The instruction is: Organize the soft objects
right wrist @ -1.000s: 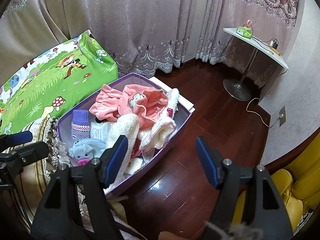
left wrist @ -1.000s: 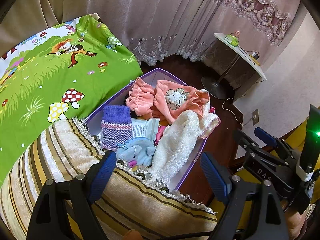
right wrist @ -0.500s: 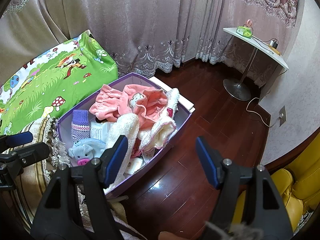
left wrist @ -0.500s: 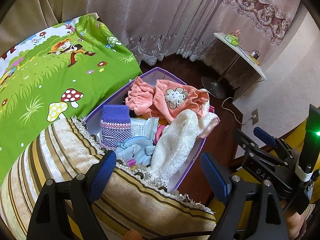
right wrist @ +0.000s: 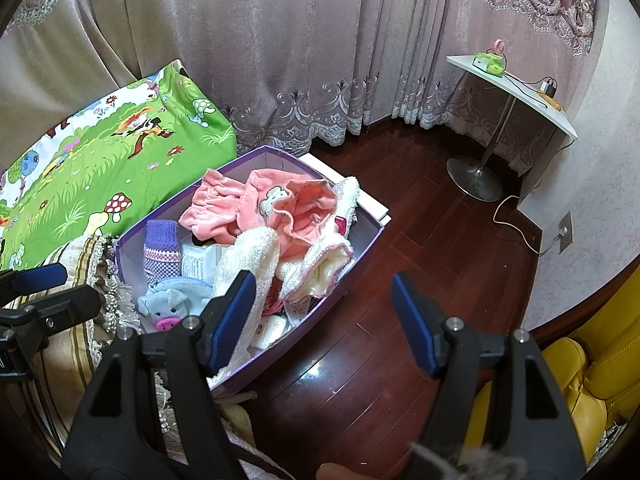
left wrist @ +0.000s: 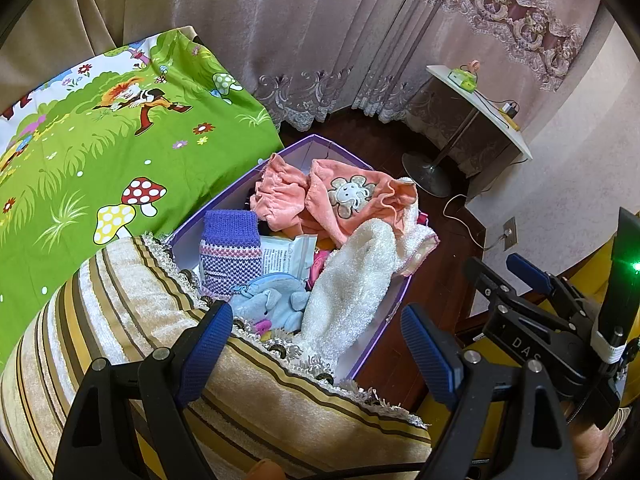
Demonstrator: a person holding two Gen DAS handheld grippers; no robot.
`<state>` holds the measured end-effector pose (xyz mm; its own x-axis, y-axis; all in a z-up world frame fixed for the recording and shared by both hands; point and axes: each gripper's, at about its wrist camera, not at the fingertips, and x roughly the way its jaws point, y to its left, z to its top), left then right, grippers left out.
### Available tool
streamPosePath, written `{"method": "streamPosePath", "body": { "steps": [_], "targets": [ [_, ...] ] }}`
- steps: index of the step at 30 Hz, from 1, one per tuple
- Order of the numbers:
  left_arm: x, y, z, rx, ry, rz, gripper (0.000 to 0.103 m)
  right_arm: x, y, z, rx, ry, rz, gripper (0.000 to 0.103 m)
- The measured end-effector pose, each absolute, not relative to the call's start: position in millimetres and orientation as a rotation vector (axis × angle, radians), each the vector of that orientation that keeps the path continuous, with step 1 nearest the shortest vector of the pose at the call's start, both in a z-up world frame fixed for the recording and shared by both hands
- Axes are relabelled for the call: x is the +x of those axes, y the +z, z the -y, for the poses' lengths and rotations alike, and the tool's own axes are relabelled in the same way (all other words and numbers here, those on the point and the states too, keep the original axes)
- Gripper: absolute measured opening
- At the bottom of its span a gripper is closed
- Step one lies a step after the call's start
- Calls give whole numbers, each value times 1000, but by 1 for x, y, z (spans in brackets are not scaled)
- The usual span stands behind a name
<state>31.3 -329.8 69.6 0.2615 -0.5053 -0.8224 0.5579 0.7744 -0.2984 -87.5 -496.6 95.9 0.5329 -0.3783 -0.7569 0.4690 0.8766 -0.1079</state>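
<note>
A purple box (right wrist: 362, 240) sits on the dark wood floor (right wrist: 432, 236) in the middle of both views. It is full of soft things. A pink top with a flower face (left wrist: 348, 200) lies at the back of the box. A fluffy white towel (left wrist: 352, 280) hangs over the lower right side of the box. A purple knitted sock (left wrist: 230, 252) stands at the left side, and a small blue pig toy (right wrist: 168, 304) lies just below it. A white packet (left wrist: 288, 256) lies between the sock and the towel.

The left hand-held gripper (left wrist: 316, 348) is at the bottom of its view, wide open with nothing in it. It hangs over a striped cushion (left wrist: 120, 320) that touches the near edge of the box. The right hand-held gripper (right wrist: 324, 316) is also wide open and holds nothing. It hangs over the lower right corner of the box and the floor.

A green cartoon blanket (left wrist: 100, 168) fills the left. A small white tabletop (right wrist: 516, 92) on a metal leg stands in the upper right, near the curtains (right wrist: 280, 60).
</note>
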Motion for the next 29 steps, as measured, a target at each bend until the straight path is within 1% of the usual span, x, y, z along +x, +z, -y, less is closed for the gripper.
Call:
{"method": "streamPosePath", "body": {
  "steps": [17, 19, 20, 21, 24, 29],
  "targets": [
    [33, 69, 332, 67, -701, -1096, 87, -87, 95, 496, 115, -504, -874, 73],
    [34, 70, 331, 73, -671, -1090, 93, -87, 94, 496, 116, -502, -876, 73],
    [35, 70, 330, 77, -660, -1081, 98, -87, 94, 496, 116, -501, -877, 73],
    [34, 71, 331, 80, -658, -1072, 100, -87, 93, 496, 116, -499, -878, 73],
    [29, 75, 336, 131, -670, -1036, 100, -86, 92, 496, 119, -495, -881, 73],
    [23, 72, 345, 159, -716, -1045, 100, -87, 90, 497, 123, -493, -886, 73]
  ]
}}
